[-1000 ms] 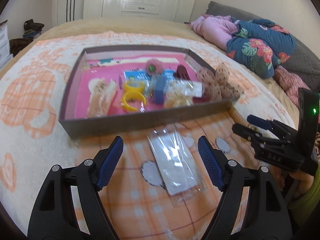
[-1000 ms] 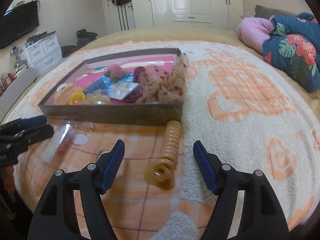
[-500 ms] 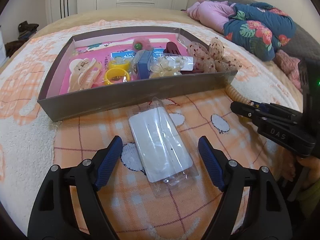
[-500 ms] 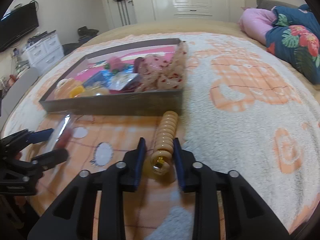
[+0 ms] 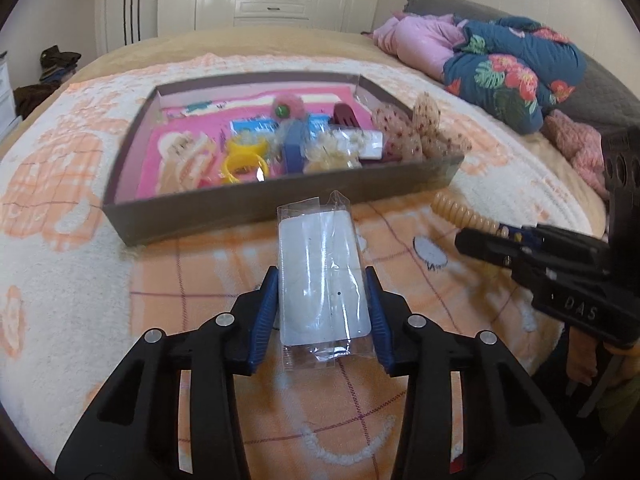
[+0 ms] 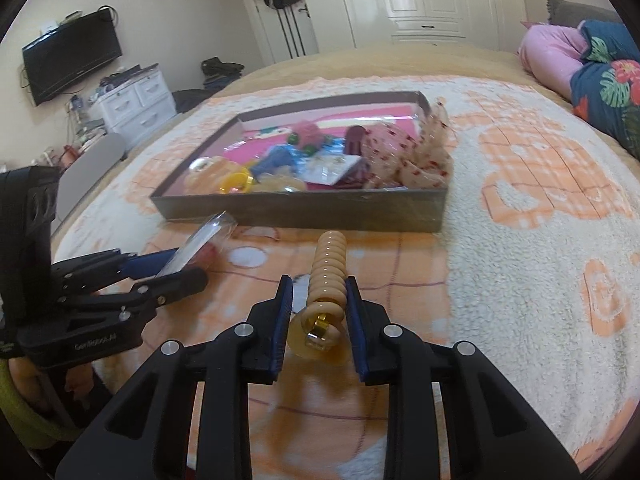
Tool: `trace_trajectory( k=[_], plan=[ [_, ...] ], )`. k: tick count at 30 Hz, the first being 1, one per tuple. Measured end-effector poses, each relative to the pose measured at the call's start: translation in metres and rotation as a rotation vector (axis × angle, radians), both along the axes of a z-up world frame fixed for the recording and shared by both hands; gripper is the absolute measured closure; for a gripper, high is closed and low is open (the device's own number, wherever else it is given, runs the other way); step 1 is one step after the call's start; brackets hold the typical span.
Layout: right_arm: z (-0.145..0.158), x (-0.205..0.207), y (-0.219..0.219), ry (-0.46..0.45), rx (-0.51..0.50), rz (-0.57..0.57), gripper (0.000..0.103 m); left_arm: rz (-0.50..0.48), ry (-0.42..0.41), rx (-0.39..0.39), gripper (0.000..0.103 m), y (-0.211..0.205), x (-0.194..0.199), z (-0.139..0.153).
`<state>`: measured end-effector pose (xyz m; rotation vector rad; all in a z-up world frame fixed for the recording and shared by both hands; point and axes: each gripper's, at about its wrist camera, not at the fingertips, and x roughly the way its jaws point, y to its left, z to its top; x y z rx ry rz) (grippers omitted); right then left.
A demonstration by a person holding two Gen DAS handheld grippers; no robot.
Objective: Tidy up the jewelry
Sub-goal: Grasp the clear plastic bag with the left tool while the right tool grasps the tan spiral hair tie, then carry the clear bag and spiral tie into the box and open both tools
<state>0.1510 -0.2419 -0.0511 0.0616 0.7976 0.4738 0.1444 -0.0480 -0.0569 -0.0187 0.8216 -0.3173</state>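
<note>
Two grippers, each clamped on one item in front of the tray.

Left gripper (image 5: 322, 312) had just closed its ribbed blue pads on a flat white card in a crinkly clear sleeve (image 5: 322, 276), tilted up off the fleecy orange-checked blanket (image 5: 72, 264). To its right, the right gripper (image 6: 318, 316) pinched a beige coiled spiral hair tie (image 6: 326, 280), its glossy amber end nearest the camera. Beyond both, the shallow grey cardboard tray (image 5: 248, 204) held clips, yellow rings and spotted fabric; open blanket lay right of its straight wall.
</note>
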Motion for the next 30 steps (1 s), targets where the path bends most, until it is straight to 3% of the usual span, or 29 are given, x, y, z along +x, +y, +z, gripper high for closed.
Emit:
trace_trajectory(
  k=[10, 30],
  plan=[
    [0.025, -0.004, 0.022, -0.052, 0.012, 0.061, 0.078, 0.088, -0.066, -0.048, 0.070, 0.032, 0.007, 0.027],
    [0.048, 0.057, 0.028, -0.138, -0.027, 0.009, 0.078, 0.125, -0.113, -0.047, 0.070, 0.043, 0.071, 0.046]
  ],
)
